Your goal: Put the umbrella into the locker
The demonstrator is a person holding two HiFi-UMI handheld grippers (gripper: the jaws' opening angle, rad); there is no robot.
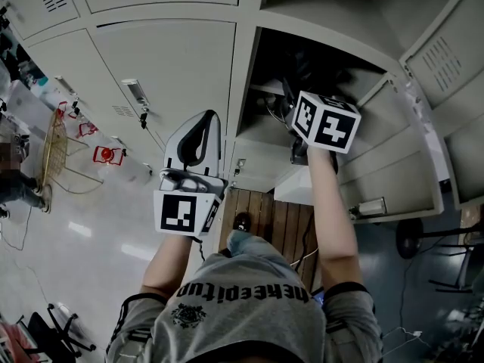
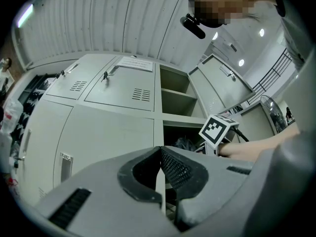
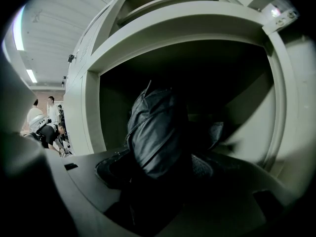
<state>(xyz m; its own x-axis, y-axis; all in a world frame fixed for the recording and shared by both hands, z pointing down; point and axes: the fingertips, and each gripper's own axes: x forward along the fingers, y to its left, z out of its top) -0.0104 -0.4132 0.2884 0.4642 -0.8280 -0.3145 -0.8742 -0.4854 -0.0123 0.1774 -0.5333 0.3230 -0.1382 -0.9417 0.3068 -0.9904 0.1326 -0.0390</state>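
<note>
Item one, my left gripper [image 2: 159, 154]: jaws brought together tip to tip with nothing between them, held upright in front of the closed locker doors [image 1: 162, 59], clear of them. Item two, my right gripper [image 3: 158, 169]: jaws clamped on the umbrella [image 3: 153, 132], a folded bundle of dark, glossy fabric that stands up out of the grip. Its marker cube [image 1: 325, 121] sits at the mouth of the open locker [image 1: 249, 74], with my forearm stretched toward it. Item three, the umbrella's place: its free end shows against the dark inside of that compartment; I cannot tell whether it touches the locker's floor or walls. From the left gripper view a dark bundle shows in the same opening, just beside the cube. Item four, the locker door [image 1: 401, 165]: swung wide open to the right. Item five, the neighbouring doors: grey, vented, shut, one with a key [image 1: 143, 116] hanging from its lock. Item six, below me: a slatted wooden platform [image 1: 272, 218] at the foot of the lockers. Item seven, far left in the right gripper view: several people [image 3: 42, 120], small and distant.
</note>
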